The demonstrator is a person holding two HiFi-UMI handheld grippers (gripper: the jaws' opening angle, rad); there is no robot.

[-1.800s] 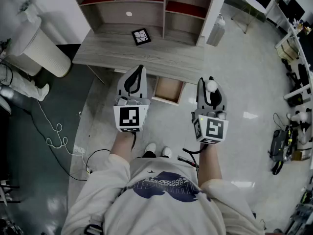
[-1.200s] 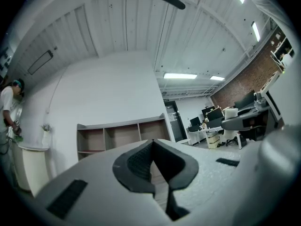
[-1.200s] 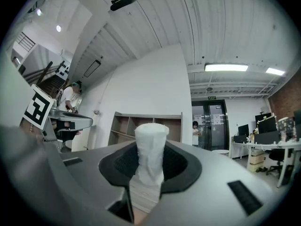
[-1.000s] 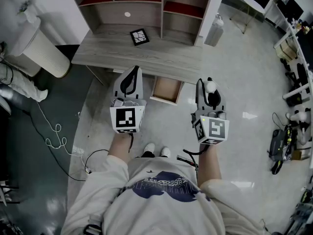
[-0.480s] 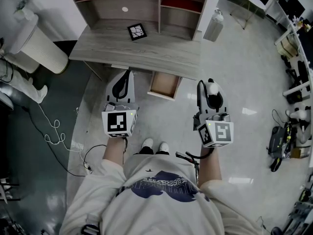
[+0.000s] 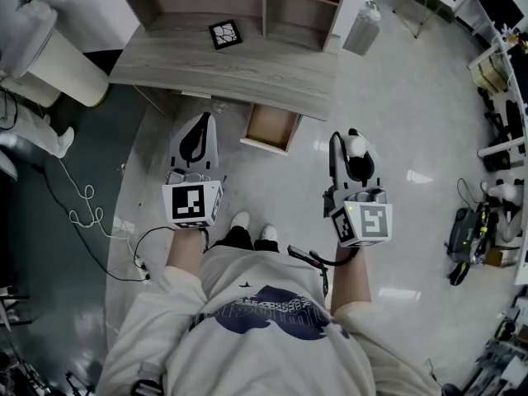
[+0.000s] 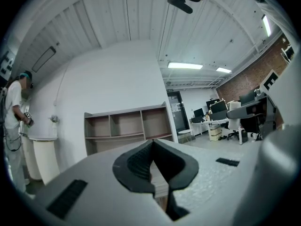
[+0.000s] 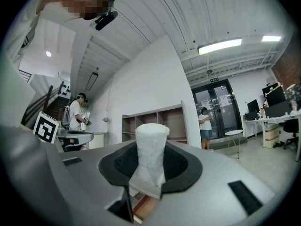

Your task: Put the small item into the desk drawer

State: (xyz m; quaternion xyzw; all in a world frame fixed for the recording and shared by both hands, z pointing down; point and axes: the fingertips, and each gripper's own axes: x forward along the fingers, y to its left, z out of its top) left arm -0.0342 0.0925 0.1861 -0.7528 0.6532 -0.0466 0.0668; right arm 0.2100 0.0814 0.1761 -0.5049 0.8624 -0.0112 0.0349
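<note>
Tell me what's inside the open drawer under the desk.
The drawer shows only its bare brown bottom; nothing lies in the visible part. Its rear is covered by the desk top, so that part cannot be checked.

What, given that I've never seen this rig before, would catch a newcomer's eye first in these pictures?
The small white item stands out first, pinched upright in the right gripper. Next comes the open drawer, jutting from under the grey desk ahead of the person, between the two grippers in the head view. The left gripper is shut on nothing.
</note>
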